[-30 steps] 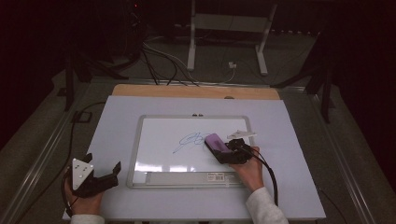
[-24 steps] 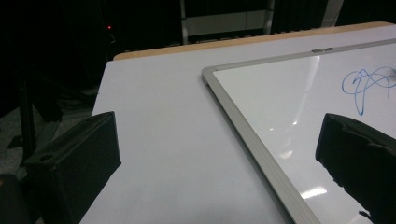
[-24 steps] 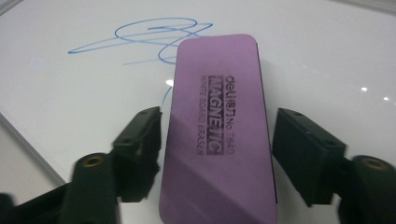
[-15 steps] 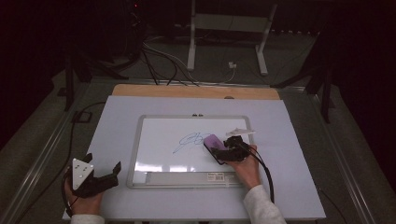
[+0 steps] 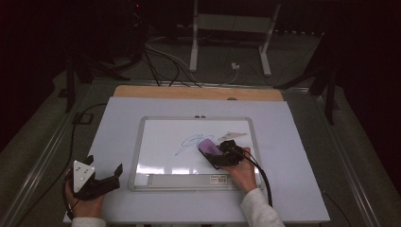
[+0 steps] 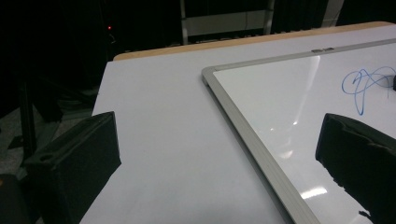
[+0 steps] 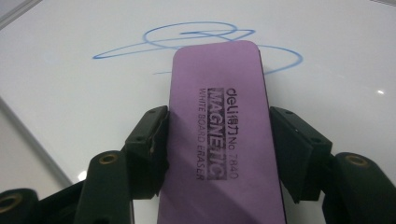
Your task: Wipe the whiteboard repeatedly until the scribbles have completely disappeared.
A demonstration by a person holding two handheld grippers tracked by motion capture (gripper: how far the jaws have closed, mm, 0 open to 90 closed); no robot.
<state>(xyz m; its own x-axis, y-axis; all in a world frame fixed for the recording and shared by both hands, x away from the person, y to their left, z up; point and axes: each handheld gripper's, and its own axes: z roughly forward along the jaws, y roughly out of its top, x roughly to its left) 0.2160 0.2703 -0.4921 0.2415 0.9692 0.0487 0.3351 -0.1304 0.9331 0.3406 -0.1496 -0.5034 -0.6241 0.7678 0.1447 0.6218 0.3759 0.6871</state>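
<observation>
Two claws: right claw (image 7: 217, 140) clamps the purple eraser (image 7: 219, 135) on the whiteboard (image 5: 156, 142); left claw (image 5: 101, 177) gapes

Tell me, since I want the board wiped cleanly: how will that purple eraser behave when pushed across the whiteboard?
The purple eraser looks like a flat, stiff slab, so it probably slides level rather than tipping or rolling. The right hand-held gripper clamps its long sides, so twisting seems unlikely. The whiteboard is glossy, so it should glide easily over the blue scribble.
</observation>
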